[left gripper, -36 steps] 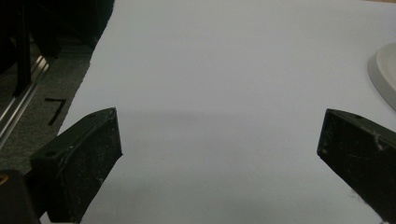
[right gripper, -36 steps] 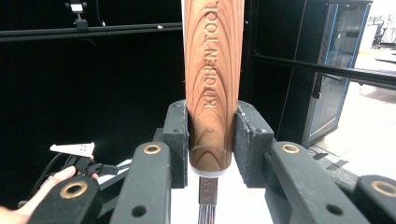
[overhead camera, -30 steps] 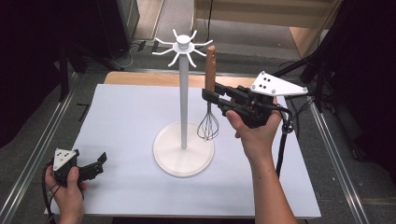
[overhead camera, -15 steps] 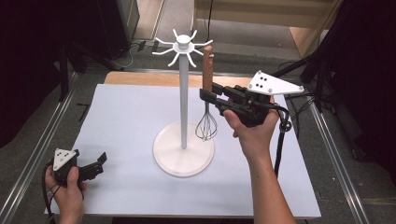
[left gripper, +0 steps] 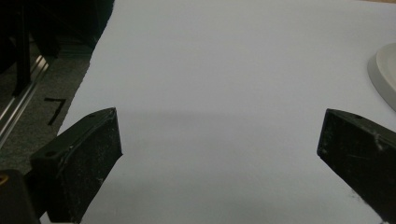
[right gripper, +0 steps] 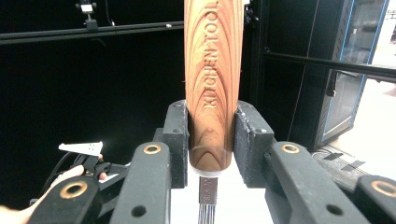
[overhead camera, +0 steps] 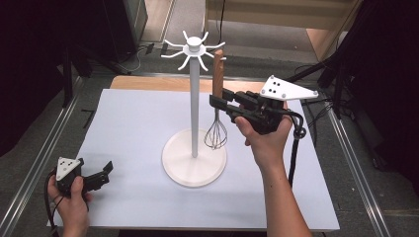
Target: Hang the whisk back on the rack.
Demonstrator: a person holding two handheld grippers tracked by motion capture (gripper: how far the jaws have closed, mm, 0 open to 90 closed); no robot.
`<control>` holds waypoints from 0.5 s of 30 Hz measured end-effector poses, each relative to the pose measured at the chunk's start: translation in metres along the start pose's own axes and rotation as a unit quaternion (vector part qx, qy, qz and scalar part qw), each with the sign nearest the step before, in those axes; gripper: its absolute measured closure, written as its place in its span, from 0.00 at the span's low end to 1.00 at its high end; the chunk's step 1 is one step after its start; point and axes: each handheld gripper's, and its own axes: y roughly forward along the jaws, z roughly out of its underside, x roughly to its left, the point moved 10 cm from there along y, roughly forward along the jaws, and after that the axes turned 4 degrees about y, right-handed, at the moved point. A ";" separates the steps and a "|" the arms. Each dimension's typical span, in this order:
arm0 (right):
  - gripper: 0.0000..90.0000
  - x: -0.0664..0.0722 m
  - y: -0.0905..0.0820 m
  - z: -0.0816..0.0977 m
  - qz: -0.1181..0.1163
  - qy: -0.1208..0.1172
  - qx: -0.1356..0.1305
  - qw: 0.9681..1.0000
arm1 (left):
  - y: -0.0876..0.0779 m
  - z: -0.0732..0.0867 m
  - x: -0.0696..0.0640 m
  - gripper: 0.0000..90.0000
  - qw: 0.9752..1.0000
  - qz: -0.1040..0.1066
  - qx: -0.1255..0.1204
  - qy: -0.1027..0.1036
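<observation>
You are holding the wooden-handled wire whisk (overhead camera: 217, 106) in your right tool (overhead camera: 220, 102), whose jaws are clamping the lower end of the handle just above the metal collar; in the right gripper view the handle, lettered "KITCHEN TOOL" (right gripper: 214, 70), is rising straight up between the two black pads (right gripper: 176, 140), so the whisk's long axis is standing upright, handle up and wire head (overhead camera: 216, 136) hanging down. What matters now is how the top of that handle is sitting against the white hanging stand with a round base and a crown of curved hooks (overhead camera: 193, 98). From the high view, the whisk is just to the right of the stand's post, roughly parallel to it, with the handle's top reaching about the level of the hook crown (overhead camera: 194, 48) and appearing to meet the tip of the hook on that side; whether it is actually touching cannot be told. The wire head is hanging over the round base (overhead camera: 193, 160), seemingly clear of it. My guess is that you are either hanging the whisk or lifting it off, so any move is turning on the small sideways gap between handle top and hook, not on height. Your right hand (overhead camera: 267, 140) is doing all of this; your left tool (overhead camera: 101, 174) is resting wide apart and empty, low over the pale counter (overhead camera: 133, 123) at its near left corner, well apart from the stand.
</observation>
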 end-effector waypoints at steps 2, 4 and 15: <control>0.78 -0.001 0.000 0.001 -0.001 0.000 -0.001 1.000 | 0.000 0.000 0.000 0.00 1.000 0.000 0.000 0.000; 0.78 -0.001 0.001 0.002 -0.004 0.002 -0.003 1.000 | 0.000 0.000 0.000 0.00 1.000 0.000 0.000 0.000; 0.70 -0.002 -0.003 0.007 0.010 -0.011 -0.015 1.000 | 0.000 0.000 0.000 0.00 1.000 0.000 0.000 0.000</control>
